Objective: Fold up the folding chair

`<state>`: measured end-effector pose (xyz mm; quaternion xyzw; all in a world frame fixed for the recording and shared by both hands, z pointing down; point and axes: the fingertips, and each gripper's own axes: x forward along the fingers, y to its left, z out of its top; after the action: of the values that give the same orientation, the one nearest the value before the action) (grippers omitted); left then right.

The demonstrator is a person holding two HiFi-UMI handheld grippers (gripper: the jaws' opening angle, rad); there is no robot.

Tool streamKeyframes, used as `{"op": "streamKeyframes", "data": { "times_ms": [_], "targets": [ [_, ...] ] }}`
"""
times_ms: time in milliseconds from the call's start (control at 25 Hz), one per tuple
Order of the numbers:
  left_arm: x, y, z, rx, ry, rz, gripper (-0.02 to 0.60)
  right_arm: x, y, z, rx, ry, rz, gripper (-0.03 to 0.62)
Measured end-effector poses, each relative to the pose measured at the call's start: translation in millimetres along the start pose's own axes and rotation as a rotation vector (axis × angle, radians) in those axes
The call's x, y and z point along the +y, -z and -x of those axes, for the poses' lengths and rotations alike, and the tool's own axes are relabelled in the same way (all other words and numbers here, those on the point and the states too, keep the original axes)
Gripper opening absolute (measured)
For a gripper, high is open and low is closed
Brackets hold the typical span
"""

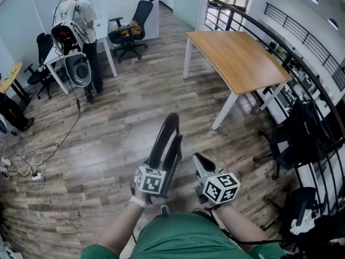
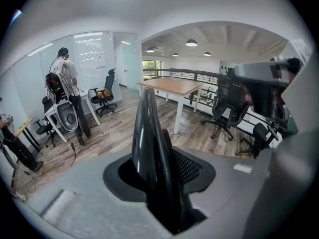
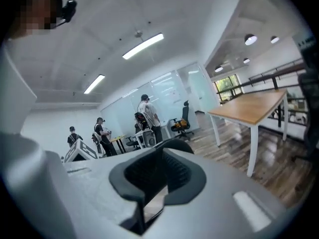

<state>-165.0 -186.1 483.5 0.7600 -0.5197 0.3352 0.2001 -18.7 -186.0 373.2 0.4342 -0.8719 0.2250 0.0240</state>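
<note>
Closest to us was the green fabric of our own shirt point(image 1: 183, 236), filling the six o'clock edge of the head view. Beyond it spread the plank-patterned wooden floor point(image 1: 118, 128). At one o'clock stood the rectangular table with a pale wood top and white metal legs point(image 1: 234, 58), well apart from our work.

The black folding chair with its glossy tubular frame point(image 1: 166, 139) stood dead ahead at twelve o'clock. It looked to us already collapsed flat, its parts lying against each other and leaning slightly away. We judged that we held it near its top so that it would not tip, since its legs were not spread to carry it.

The left gripper point(image 1: 160, 169), grey plastic with ribbed black pads, was clamped on that smooth, shiny frame, which rose between its jaws in the left gripper view. The right gripper point(image 1: 198, 161) hovered at three o'clock of the chair, near it but apart. Its jaws were pressed almost together on nothing and pointed out across the room. We reckoned it was free because the fold needed no second hold.
</note>
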Motion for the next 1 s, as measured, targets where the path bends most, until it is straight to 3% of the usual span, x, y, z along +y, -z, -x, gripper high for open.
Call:
{"op": "streamKeyframes", "data": {
  "times_ms": [160,320,560,1000],
  "targets": [
    [-9.3,-2.1,1.3,0.011,-0.015,-0.011,0.150,16.2,-43.2,38.1,-0.123,-0.020,0.205,0.020],
    [-20.6,-4.2,2.6,0.012,-0.018,-0.016,0.150,32.1,-86.6,75.3,-0.273,-0.062,0.316,0.005],
    [-34.2,-11.0,0.2,-0.005,-0.003,-0.009,0.150,49.9,-117.5,104.7,-0.336,-0.065,0.491,0.003],
    [-61.4,-14.0,-4.0,-0.041,0.022,-0.041,0.150,39.9,-123.2,139.9,-0.348,-0.010,0.536,0.003]
  ]
}}
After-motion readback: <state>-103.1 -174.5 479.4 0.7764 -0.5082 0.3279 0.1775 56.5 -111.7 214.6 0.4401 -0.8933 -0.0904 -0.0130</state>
